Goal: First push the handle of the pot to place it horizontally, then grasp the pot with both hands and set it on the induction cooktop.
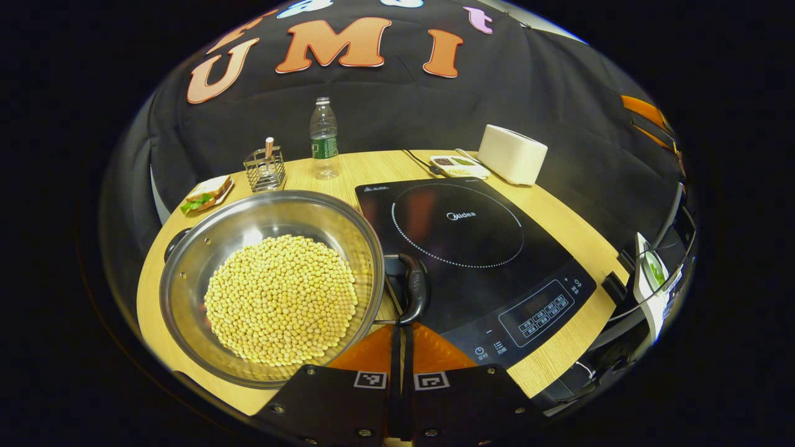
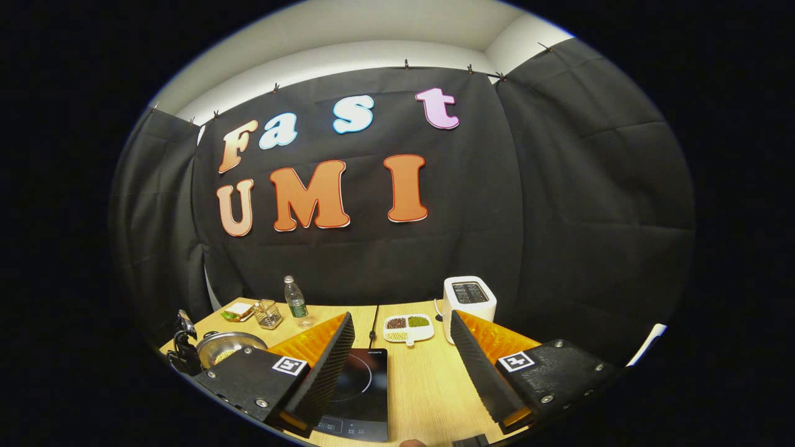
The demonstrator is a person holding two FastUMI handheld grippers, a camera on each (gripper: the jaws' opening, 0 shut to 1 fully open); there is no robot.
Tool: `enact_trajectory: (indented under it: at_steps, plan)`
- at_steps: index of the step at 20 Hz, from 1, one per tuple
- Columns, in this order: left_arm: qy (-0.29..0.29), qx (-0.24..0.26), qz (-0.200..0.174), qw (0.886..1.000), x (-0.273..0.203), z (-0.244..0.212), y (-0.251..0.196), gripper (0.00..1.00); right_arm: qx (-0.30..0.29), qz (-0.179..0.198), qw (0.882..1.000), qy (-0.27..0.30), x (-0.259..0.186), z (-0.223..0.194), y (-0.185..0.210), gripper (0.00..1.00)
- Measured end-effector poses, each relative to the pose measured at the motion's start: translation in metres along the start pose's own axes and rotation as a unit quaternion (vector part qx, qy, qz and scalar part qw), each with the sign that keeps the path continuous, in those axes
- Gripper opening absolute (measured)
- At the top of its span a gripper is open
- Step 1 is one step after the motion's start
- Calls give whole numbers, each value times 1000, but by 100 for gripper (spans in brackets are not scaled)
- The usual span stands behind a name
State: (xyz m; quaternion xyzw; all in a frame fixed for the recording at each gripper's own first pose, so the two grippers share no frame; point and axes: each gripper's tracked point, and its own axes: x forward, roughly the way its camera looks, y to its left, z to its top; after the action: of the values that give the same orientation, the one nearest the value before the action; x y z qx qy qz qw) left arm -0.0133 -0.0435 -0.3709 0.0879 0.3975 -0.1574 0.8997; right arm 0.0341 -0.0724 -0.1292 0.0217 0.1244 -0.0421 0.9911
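Observation:
A steel pot [image 1: 186,273] full of yellow beans sits on the wooden table, left of the black induction cooktop [image 1: 472,248]. Its black side handle [image 1: 415,288] hangs over the cooktop's left edge, and a second dark handle [image 1: 174,241] shows on the far rim. My left gripper [image 1: 402,332] is shut, its tips right at the near end of the side handle with nothing between them. My right gripper [image 2: 397,366] hangs open and wide above the table, framing the cooktop [image 2: 360,391]. The pot [image 2: 227,347] lies far to its left.
At the back of the table stand a water bottle [image 1: 324,139], a wire holder [image 1: 265,169], a plate with a sandwich [image 1: 208,194], a divided dish of beans [image 1: 458,165] and a white toaster [image 1: 512,154]. A white and green object [image 1: 652,279] sits off the table's right edge.

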Motion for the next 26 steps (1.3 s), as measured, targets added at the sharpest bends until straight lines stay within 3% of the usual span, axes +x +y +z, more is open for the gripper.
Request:
enact_trajectory:
  at_steps: [3, 4, 26]
  plan:
    - [1, 5, 0, 1000, 4, 3, 1, 1, 3, 0, 1000, 7, 6, -6, 1, 100]
    - [1, 6, -1, 1000, 4, 4, 2, 1, 3, -1, 1000, 8, 9, -7, 1, 96]
    - [-12, 5, -13, 1000, 32, 36, 11, 2, -10, -21, 1000, 18, 38, -26, -7, 96]
